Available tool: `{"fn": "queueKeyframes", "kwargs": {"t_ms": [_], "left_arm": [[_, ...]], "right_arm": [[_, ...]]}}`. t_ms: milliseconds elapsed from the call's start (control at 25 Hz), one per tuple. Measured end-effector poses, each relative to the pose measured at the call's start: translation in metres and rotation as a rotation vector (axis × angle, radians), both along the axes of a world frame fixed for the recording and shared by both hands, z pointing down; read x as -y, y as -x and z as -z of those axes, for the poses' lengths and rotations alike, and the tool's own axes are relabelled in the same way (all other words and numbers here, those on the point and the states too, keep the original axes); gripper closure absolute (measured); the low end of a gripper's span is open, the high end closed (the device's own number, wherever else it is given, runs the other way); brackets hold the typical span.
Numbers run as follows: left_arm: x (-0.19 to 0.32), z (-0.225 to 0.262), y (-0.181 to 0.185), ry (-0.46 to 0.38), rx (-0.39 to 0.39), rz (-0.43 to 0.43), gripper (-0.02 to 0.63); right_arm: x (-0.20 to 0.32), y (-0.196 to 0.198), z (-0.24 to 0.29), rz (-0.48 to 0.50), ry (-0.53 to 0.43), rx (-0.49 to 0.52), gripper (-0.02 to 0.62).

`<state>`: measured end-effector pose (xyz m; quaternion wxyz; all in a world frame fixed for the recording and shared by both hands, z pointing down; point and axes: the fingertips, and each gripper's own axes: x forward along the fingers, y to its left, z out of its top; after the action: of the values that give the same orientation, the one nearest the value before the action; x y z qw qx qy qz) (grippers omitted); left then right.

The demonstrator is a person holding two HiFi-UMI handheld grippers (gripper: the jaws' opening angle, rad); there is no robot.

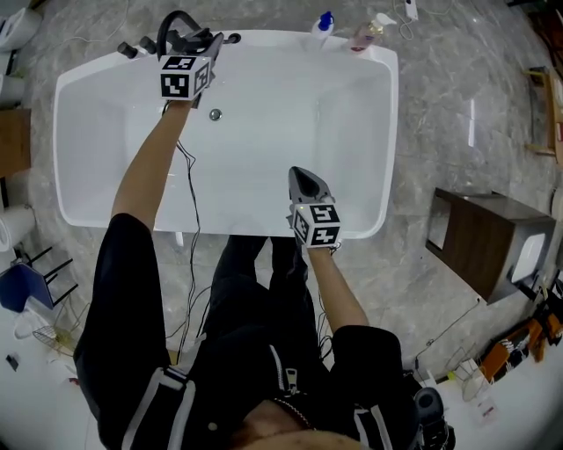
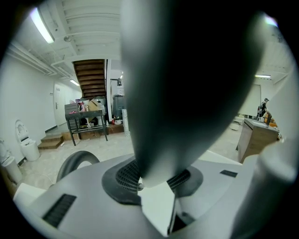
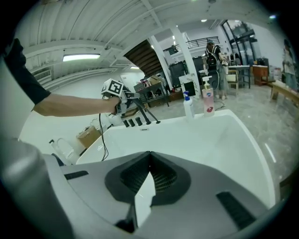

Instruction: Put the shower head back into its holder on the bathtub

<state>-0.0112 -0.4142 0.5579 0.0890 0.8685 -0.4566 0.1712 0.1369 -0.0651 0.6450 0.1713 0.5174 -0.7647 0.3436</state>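
Head view: a white tub lies across the floor, with a person standing at its near rim. The left claw reaches to the far rim, among black taps and a looping black hose. The right claw hangs over the near side of the basin, its jaws pressed together and empty. Two bottles stand on the far rim, towards the right. A drain shows in the tub's wall below the left claw. A brown cabinet stands on the floor to the right.

Left gripper view: the claw pinches the shower head, a broad dark blur that rises from between the jaws and fills most of the frame. Behind it are stairs and a toilet.

Right gripper view: the jaw tips meet with nothing between them. Across the tub, the left claw is over the far rim just above the taps. Whether the shower head touches its holder cannot be told.
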Motion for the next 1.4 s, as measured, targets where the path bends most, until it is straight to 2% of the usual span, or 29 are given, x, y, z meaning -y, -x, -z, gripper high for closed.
{"fn": "queueKeyframes", "kwargs": {"t_ms": [240, 560, 960, 1400], "left_arm": [[0.022, -0.027, -0.006, 0.018, 0.017, 0.000, 0.465], [0.041, -0.064, 0.000, 0.057, -0.024, 0.046, 0.465], [0.066, -0.104, -0.002, 0.069, -0.002, 0.028, 0.465], [0.089, -0.144, -0.011, 0.090, 0.033, 0.014, 0.465]], "right_arm": [[0.009, 0.010, -0.010, 0.027, -0.014, -0.027, 0.586], [0.014, 0.018, -0.025, 0.088, -0.029, -0.087, 0.586], [0.051, 0.005, -0.021, 0.074, -0.134, -0.156, 0.586], [0.033, -0.003, -0.054, 0.051, -0.077, -0.144, 0.586]]}}
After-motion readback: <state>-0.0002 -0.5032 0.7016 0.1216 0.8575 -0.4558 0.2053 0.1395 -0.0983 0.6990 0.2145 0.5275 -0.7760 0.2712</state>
